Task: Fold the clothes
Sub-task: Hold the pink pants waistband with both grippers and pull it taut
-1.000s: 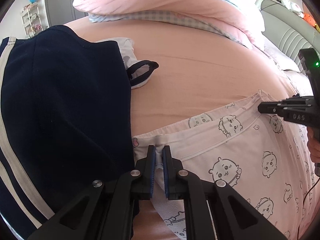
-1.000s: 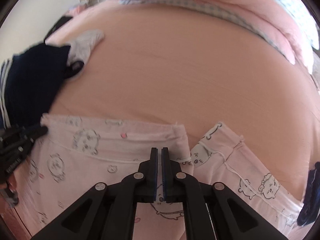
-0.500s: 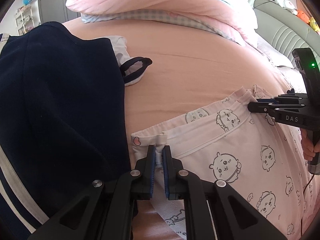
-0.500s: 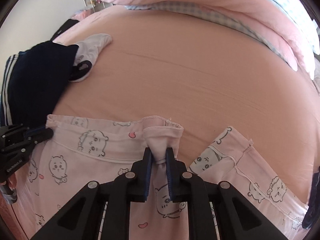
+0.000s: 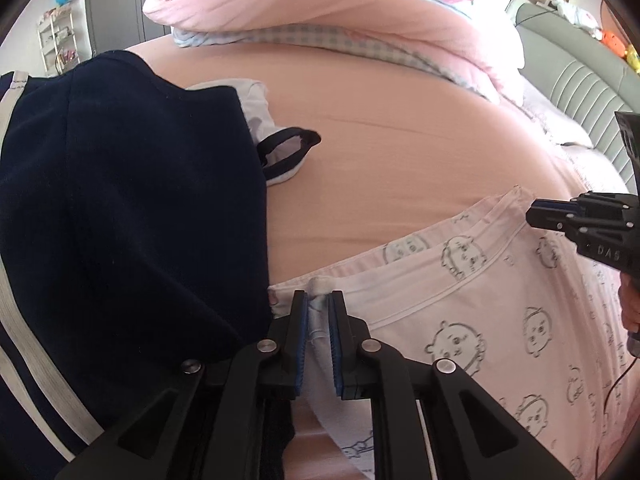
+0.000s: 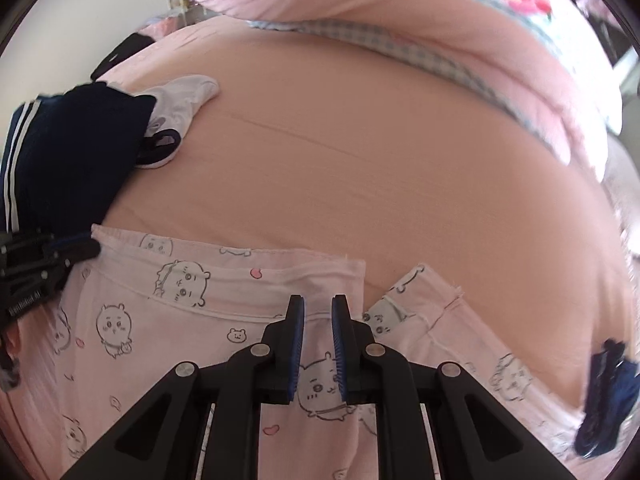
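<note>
Two grippers in view. Left gripper (image 5: pixel 318 308): jaws narrow, pinching a bunched fold at the hem of the pink printed pyjama garment (image 5: pixel 480 300), at its left corner beside the navy garment (image 5: pixel 120 220). Right gripper (image 6: pixel 318 312): jaws parted a little, no cloth seen between the pads; garment lies flat under and ahead of them. From the left wrist view the right gripper (image 5: pixel 536 216) shows at the garment's far right corner, tip touching or just over the hem; cannot tell which.

Clothes counted: one pink pyjama garment, spread on the near part of the peach bed sheet (image 6: pixel 360 152); one navy garment with white stripes at left; one white piece with dark trim (image 6: pixel 176 120) tucked partly under the navy one; one dark blue item (image 6: pixel 604 400) at near right, blurred, kind unclear. A second pink printed panel (image 6: pixel 432 320) lies right of the right gripper; whether same garment cannot be told.

One quilt (image 5: pixel 340 12) heaped at far edge, cut off by frame. One headboard (image 5: pixel 580 96), partly seen. Part of a hand (image 5: pixel 630 308) at right edge, mostly cropped.
</note>
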A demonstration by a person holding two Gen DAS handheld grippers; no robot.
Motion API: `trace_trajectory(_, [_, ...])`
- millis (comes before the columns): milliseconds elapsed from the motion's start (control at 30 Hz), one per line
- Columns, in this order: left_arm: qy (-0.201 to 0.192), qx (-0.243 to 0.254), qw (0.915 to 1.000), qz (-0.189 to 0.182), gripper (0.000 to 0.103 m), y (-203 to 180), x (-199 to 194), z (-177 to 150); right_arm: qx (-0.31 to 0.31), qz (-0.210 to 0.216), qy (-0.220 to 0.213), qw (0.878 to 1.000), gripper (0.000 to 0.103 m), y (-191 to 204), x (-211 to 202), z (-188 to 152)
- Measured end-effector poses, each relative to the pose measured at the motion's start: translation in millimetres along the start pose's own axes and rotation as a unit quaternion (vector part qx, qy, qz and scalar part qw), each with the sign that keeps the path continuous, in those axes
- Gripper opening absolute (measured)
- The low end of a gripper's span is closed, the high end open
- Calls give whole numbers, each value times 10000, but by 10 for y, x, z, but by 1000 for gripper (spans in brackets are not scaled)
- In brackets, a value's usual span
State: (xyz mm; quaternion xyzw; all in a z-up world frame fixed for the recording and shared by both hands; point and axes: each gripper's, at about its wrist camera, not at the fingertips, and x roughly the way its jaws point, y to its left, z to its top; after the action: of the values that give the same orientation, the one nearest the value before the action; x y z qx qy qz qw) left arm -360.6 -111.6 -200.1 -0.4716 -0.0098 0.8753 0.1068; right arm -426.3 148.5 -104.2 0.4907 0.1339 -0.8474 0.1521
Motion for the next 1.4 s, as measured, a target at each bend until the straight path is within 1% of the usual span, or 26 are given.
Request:
trace_trajectory(67, [48, 51, 10000, -4, 10, -35, -5, 0, -104, 28, 78, 9999, 13, 5, 69, 10])
trace_trajectory(100, [89, 97, 9999, 20, 10, -58, -6, 2, -112, 38, 206, 9997, 13, -2, 152, 7])
trace_trajectory(167, [157, 185, 9997, 74, 11, -70, 40, 44, -20, -3, 501, 9987, 13, -45, 283, -20])
trace_trajectory(200, [196, 216, 9995, 102, 11, -76, 74, 55, 57, 25, 509, 9987, 12, -68, 317, -25])
trace_trajectory(267, [209, 223, 9995, 125, 13, -86, 114, 56, 152, 119, 421, 9989, 9, -99, 325, -28])
trace_trajectory(300, [188, 225, 9995, 120, 14, -91, 127, 56, 128, 150, 405, 9990, 5, -92, 318, -30])
trace_trajectory(400, [28, 181, 9998, 65, 13, -91, 133, 50, 86, 198, 379, 9990, 3, -69, 293, -38])
trace_trajectory(433, [-29, 142, 9999, 31, 7, -82, 113, 57, 108, 222, 342, 9991, 3, -70, 263, -32])
trace_trajectory(467, [-88, 100, 9999, -7, 5, -70, 83, 70, 131, 245, 305, 9991, 3, -71, 232, -27])
trace_trajectory(600, [-360, -40, 9993, -134, 4, -20, -64, 150, 483, 490, -116, 9976, 2, -155, -6, -13])
trace_trajectory(700, [-438, -46, 9990, -71, 4, 11, -81, 171, 627, 761, -221, 9949, 2, -227, -82, -5])
trace_trajectory(767, [-491, -49, 9988, -29, 4, 31, -93, 186, 705, 779, -219, 9942, 2, -294, -72, 15])
trace_trajectory(833, [-543, -53, 9985, 13, 4, 51, -104, 200, 873, 892, -229, 9919, 2, -329, -16, 55])
trace_trajectory(900, [-596, -57, 9982, 55, 4, 71, -116, 214, 1097, 1072, -386, 9874, 2, -409, -33, 50])
trace_trajectory(967, [-437, -20, 9990, 110, 4, 86, 3, 222, 1216, 1074, -460, 9857, 2, -437, 21, 53])
trace_trajectory(1000, [-289, -20, 9995, 123, 4, 77, 120, 122, 1240, 992, -322, 9868, 2, -435, 122, 52])
trace_trajectory(1033, [-281, -35, 9995, 143, 4, 69, 199, 41, 1242, 911, -213, 9878, 2, -424, 234, 54])
trace_trajectory(1100, [-334, 27, 9991, 248, 5, 36, 184, 38, 1243, 785, -100, 9891, 0, -399, 435, 60])
trace_trajectory(1133, [-347, 70, 9989, 306, 6, 16, 165, 43, 1203, 723, -140, 9900, 0, -376, 457, 84])
trace_trajectory(1300, [-90, -160, 9996, 194, 9, 110, 55, 113, 1326, 781, -353, 9874, 2, -396, 243, 195])
trace_trajectory(1333, [-73, -201, 9995, 229, 12, 113, 2, 125, 1361, 805, -449, 9864, 2, -413, 169, 199])
trace_trajectory(1367, [-93, -127, 9995, 257, 18, 81, -54, 135, 1287, 792, -488, 9873, 2, -400, 100, 191])
trace_trajectory(1400, [-134, 16, 9995, 281, 20, 28, -112, 143, 1161, 760, -488, 9891, 2, -371, 39, 183])
